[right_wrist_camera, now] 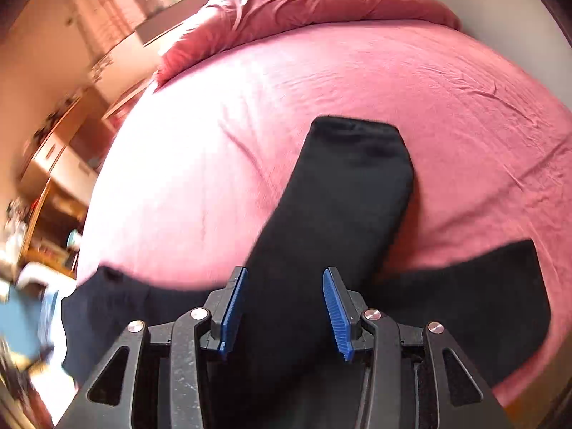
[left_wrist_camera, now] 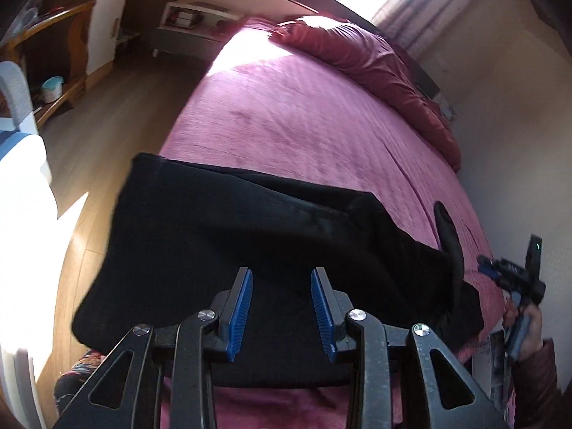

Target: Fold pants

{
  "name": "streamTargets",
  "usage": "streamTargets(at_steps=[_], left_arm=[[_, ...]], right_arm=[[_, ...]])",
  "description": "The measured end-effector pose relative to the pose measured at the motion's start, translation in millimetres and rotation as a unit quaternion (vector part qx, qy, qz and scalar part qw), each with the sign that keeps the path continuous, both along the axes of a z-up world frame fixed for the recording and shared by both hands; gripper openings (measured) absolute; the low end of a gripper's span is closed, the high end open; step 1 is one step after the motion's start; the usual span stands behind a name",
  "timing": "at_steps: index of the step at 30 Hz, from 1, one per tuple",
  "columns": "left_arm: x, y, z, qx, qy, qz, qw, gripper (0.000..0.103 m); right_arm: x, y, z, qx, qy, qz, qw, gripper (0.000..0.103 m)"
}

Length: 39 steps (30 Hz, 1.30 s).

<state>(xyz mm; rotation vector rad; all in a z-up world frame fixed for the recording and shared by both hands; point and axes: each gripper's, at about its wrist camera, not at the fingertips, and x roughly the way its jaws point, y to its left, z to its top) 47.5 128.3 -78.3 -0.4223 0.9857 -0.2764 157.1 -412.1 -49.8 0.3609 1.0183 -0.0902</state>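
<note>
Black pants lie on the near part of a pink bed. In the left wrist view the waist end hangs toward the bed's left edge. In the right wrist view the pants have one leg pointing up the bed and the other spread out to the right. My left gripper is open and empty just above the pants. My right gripper is open and empty above the crotch area. The right gripper also shows in the left wrist view, off the bed's right side.
A bunched red duvet lies along the head of the bed. A wall runs close to the bed's right side. Wooden floor, shelves and a white cabinet are to the left.
</note>
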Motion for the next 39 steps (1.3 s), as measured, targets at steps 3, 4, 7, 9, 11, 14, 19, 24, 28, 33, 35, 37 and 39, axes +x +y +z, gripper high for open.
streamTargets(at_steps=[3, 4, 7, 9, 11, 14, 19, 24, 28, 33, 35, 37, 39], left_arm=[[4, -44, -8, -0.004, 0.005, -0.063, 0.9980, 0.034], [4, -55, -11, -0.001, 0.006, -0.078, 0.9969, 0.034], [6, -76, -18, -0.009, 0.020, -0.108, 0.9939, 0.034], [6, -85, -25, -0.003, 0.031, -0.121, 0.9922, 0.034], [5, -91, -31, 0.001, 0.042, -0.127, 0.9910, 0.034], [5, -93, -37, -0.002, 0.053, -0.128, 0.9903, 0.034], [6, -95, -42, -0.003, 0.061, -0.128, 0.9899, 0.034], [4, -101, -41, -0.003, 0.057, -0.134, 0.9893, 0.034], [2, -105, -39, -0.001, 0.049, -0.144, 0.9884, 0.034], [-8, -113, -34, 0.001, 0.043, -0.155, 0.9869, 0.034], [-9, -121, -34, 0.005, 0.042, -0.161, 0.9860, 0.034], [-7, -128, -34, 0.009, 0.043, -0.166, 0.9851, 0.034], [-9, -133, -32, 0.011, 0.044, -0.169, 0.9845, 0.034]], right_arm=[[54, 0, -9, -0.013, 0.019, -0.021, 1.000, 0.045], [71, 0, -14, -0.025, 0.028, -0.026, 0.999, 0.045], [119, -5, -33, -0.053, 0.067, -0.044, 0.995, 0.045], [140, -11, -48, -0.066, 0.095, -0.057, 0.992, 0.045], [154, -15, -64, -0.079, 0.121, -0.067, 0.987, 0.045], [163, -12, -82, -0.114, 0.145, -0.050, 0.981, 0.031], [144, -14, -63, -0.131, 0.109, -0.031, 0.985, 0.006], [83, -44, -5, -0.064, 0.006, -0.067, 0.996, 0.006], [11, -77, 36, 0.007, -0.068, -0.116, 0.991, 0.006], [-83, -123, 47, 0.072, -0.112, -0.185, 0.974, 0.006], [-115, -139, 39, 0.080, -0.112, -0.210, 0.968, 0.006], [-139, -156, 13, 0.098, -0.102, -0.240, 0.960, 0.006], [-162, -174, -13, 0.116, -0.091, -0.271, 0.951, 0.006]])
